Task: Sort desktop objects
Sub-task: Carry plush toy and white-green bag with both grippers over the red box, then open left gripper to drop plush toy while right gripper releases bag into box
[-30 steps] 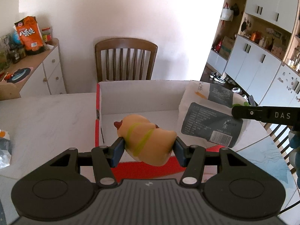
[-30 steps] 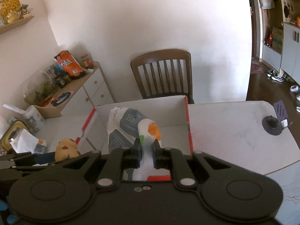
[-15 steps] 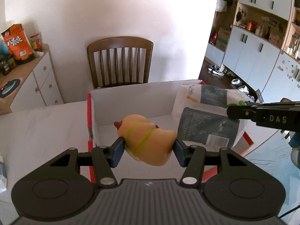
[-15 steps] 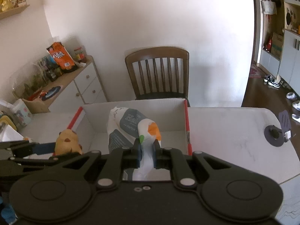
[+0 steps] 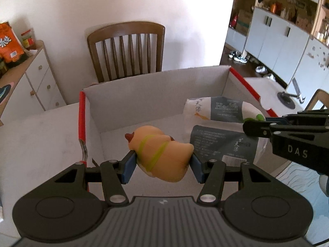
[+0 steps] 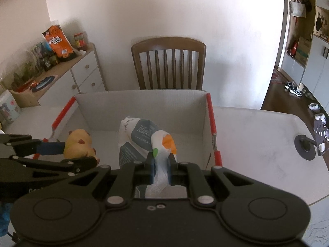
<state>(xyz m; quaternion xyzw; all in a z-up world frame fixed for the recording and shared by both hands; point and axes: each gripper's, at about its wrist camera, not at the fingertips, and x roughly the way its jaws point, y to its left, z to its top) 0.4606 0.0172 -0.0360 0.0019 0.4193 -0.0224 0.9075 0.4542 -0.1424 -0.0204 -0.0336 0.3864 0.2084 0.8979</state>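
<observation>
Over the white table (image 6: 257, 135), the left gripper (image 5: 162, 164) is clamping a toy (image 5: 162, 154) and the right gripper (image 6: 160, 168) is pinching a tissue pack (image 6: 144, 140) by its wrapper above the box (image 5: 156, 90), where crowding risks a collision or the thin wrapper slipping.

Your two wrist cameras each sat close behind its own fingers, looked forward and down into the box (image 5: 156, 86) (image 6: 141, 103) toward the chair (image 5: 126, 47) (image 6: 168, 61), the left from the left, the right from the right, and each caught the other's gripper.
</observation>
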